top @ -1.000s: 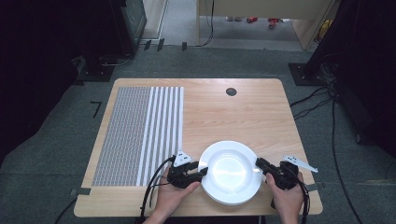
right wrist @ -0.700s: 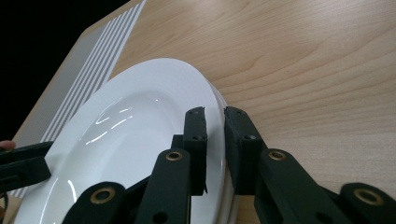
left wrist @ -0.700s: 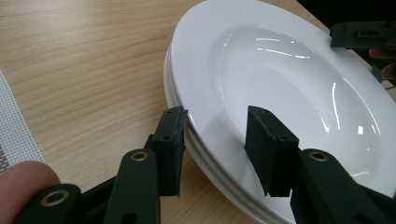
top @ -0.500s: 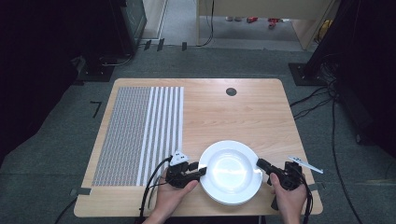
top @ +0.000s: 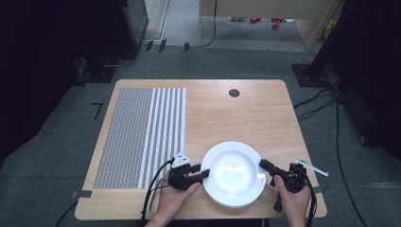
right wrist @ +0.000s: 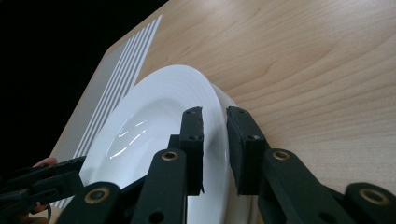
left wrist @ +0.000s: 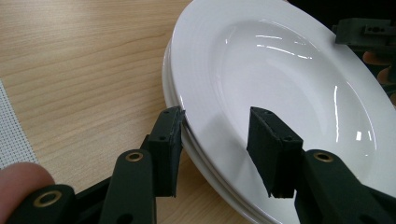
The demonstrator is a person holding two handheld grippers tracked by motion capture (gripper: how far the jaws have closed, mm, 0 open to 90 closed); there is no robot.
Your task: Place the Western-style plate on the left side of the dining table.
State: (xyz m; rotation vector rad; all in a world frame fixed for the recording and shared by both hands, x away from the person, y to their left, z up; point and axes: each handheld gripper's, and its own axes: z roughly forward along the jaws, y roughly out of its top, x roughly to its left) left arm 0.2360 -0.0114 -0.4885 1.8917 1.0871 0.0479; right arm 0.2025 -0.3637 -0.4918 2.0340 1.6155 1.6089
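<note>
Left gripper [left wrist: 215, 154] straddles the top plate's [left wrist: 299, 93] rim, jaws wide; right gripper [right wrist: 215, 149] stands nearly closed on the opposite rim. Recommend both clamp evenly before lifting it off the lower plate [left wrist: 173, 93]; keep level.

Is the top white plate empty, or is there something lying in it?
Empty. The top plate shows a bare glossy bowl with light reflections. It sits on another plate beneath. The left gripper straddles its rim.

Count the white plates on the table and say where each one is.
2, stacked at the table's near edge. The top plate sits on a lower plate, whose rim peeks out beneath it. More could be hidden underneath.
</note>
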